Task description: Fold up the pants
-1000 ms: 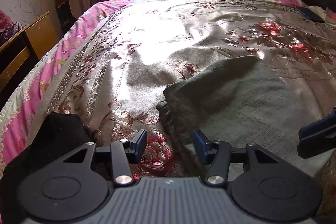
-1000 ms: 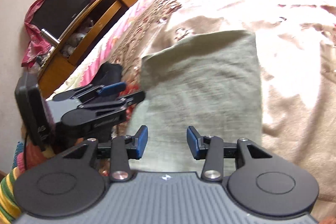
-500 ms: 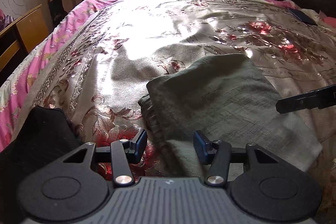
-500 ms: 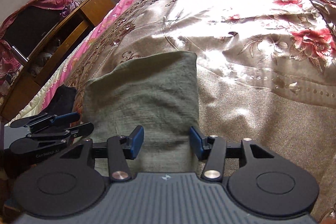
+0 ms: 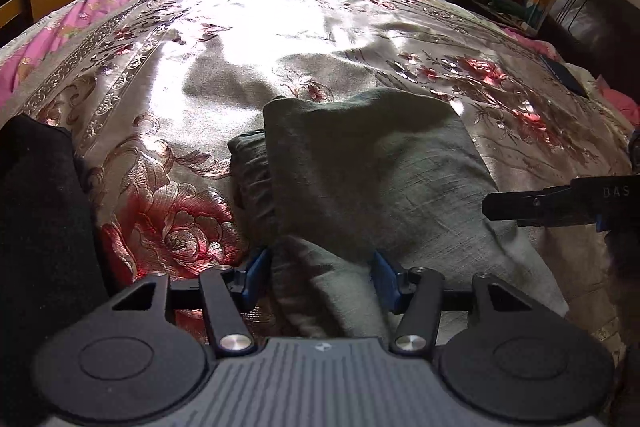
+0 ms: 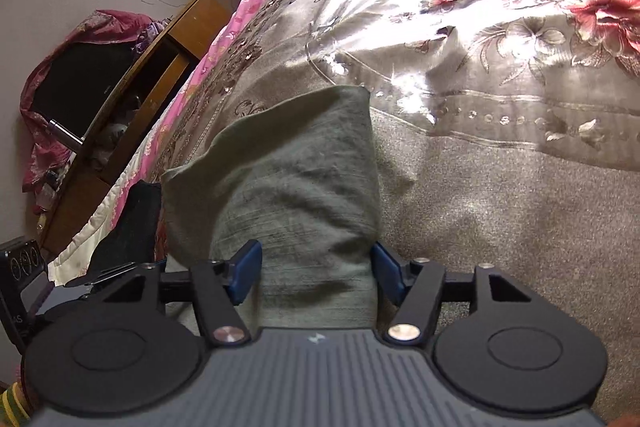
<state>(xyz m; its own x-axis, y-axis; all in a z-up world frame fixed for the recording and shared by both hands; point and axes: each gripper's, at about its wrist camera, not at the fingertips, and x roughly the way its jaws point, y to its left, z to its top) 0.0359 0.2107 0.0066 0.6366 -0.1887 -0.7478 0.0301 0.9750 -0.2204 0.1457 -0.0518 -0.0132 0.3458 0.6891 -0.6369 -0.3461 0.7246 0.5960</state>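
The grey-green pants lie folded into a thick rectangle on the floral bedspread. They also show in the right wrist view. My left gripper is open, its blue pads either side of the near left edge of the fold. My right gripper is open, its pads straddling the near right end of the fold. The right gripper shows from the side in the left wrist view. The left gripper shows at the lower left of the right wrist view.
A black cloth lies on the bed to the left of the pants. A wooden cabinet stands beside the bed's left edge. A dark headboard and a cluttered shelf are at the far right.
Both grippers have moved down and closer to the near end of the folded pants, and now sit around its edges. Both stay open.
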